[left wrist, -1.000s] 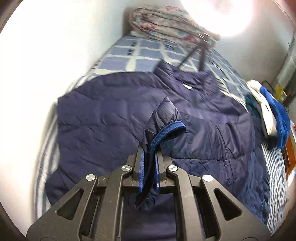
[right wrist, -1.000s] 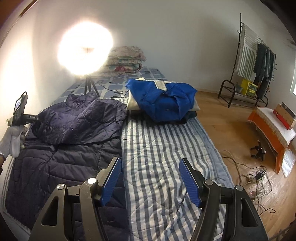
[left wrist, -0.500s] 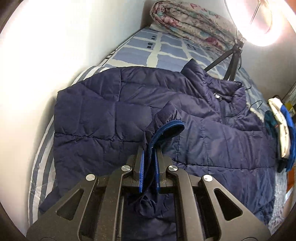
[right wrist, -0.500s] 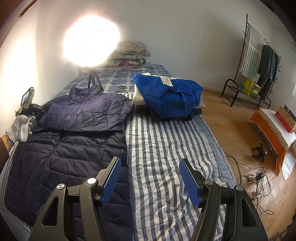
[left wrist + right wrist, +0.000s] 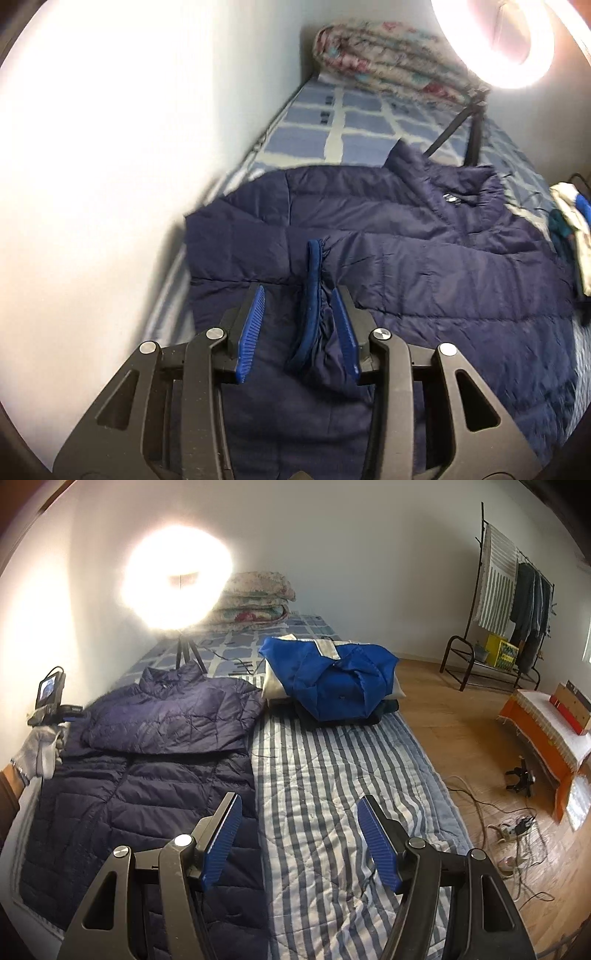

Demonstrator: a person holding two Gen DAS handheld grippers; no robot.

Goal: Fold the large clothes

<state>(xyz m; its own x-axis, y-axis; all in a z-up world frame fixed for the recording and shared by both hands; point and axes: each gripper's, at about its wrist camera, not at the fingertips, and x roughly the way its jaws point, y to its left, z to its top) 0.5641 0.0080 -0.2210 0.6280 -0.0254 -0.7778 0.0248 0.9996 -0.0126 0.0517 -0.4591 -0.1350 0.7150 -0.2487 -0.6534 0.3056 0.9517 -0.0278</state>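
The soft, light, slippery jacket [image 5: 424, 258], spread in the frame's middle on the bed [image 5: 332, 775], is best taken at the cuff [image 5: 314, 295] lying between the parted left gripper [image 5: 299, 325]; the right gripper [image 5: 301, 842] is parted too.

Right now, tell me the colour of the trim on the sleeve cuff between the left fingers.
Bright blue trim on the dark navy quilted puffer jacket; left wrist view shows it best.

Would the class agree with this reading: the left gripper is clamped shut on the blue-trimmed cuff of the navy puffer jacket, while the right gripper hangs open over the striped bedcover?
Not quite. The left gripper is open: in the left wrist view the blue-trimmed cuff lies loose between its spread pads. The rest holds: it belongs to the navy puffer jacket, and the right gripper hangs open over the striped bedcover.
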